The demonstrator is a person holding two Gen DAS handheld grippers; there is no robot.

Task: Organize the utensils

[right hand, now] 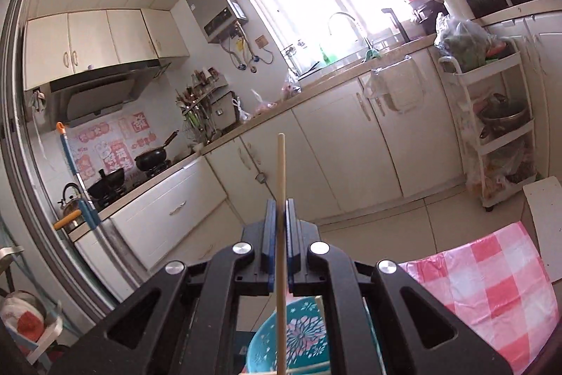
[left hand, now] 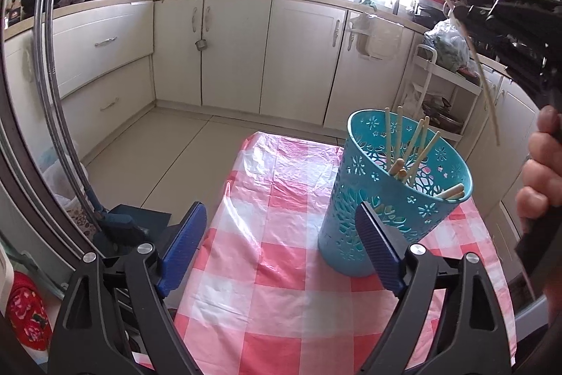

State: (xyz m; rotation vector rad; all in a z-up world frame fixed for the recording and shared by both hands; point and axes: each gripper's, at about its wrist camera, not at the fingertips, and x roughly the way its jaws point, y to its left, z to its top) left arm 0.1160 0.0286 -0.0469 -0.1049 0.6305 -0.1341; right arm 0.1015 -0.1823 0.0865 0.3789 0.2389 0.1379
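A turquoise perforated holder (left hand: 393,199) stands on the pink checked tablecloth (left hand: 281,252) with several pale chopsticks (left hand: 411,150) in it. My left gripper (left hand: 281,248) is open and empty, its right finger just in front of the holder's base. My right gripper (right hand: 280,234) is shut on one chopstick (right hand: 280,185), held upright above the holder (right hand: 291,340). In the left wrist view the right gripper (left hand: 470,13) is high at the right with the chopstick (left hand: 486,86) hanging below it.
White kitchen cabinets (left hand: 239,51) line the far wall. A white rolling shelf cart (left hand: 442,94) stands behind the table. A broom and dustpan (left hand: 119,224) lean at the table's left. A white board (right hand: 544,227) lies beyond the table.
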